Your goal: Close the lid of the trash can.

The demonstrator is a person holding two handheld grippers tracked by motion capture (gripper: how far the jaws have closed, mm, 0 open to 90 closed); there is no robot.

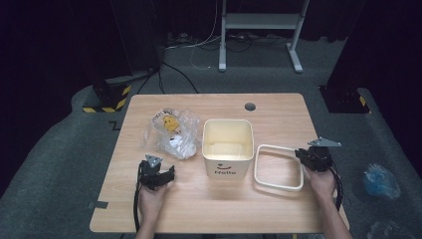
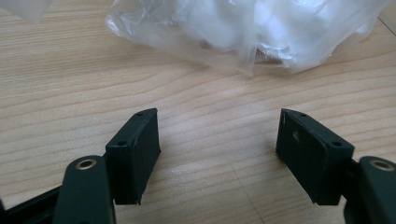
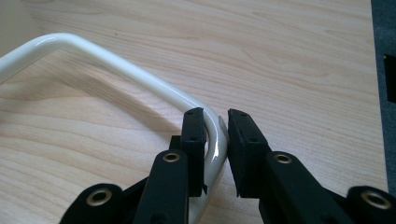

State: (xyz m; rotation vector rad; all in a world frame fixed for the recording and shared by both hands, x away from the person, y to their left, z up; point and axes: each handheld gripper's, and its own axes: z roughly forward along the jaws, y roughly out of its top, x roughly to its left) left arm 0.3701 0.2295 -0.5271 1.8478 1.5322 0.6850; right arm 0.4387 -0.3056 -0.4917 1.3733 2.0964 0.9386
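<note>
Clearly the work in hand centres on the cream-white frame (image 1: 278, 168), a rounded-square loop of thin tube that lies flat on the table (image 1: 209, 209) just beside the open cream bin (image 1: 227, 145), on its right. The right hand-held gripper (image 3: 215, 133) has its jaws drawn in around the frame's near right corner, one pad inside the loop and one outside; a thin gap seems to remain at the outer pad, so the pinch looks close but not yet firm. I judge the frame to be light and stiff, with a glossy, slippery finish, so a grip on a straight run beside the bend would likely hold better than one on the curve itself. The left hand-held gripper (image 2: 217, 140) hovers with its jaws spread wide over bare wood, near a crumpled clear plastic bag (image 1: 171, 132) that should be soft, crinkly and nearly weightless. The table has a pale wood-grain top with a round cable hole (image 1: 250, 106) toward its far edge. Around it the room is dark, with grey carpet (image 1: 59, 149) and a white stand (image 1: 260, 30) behind.
</note>
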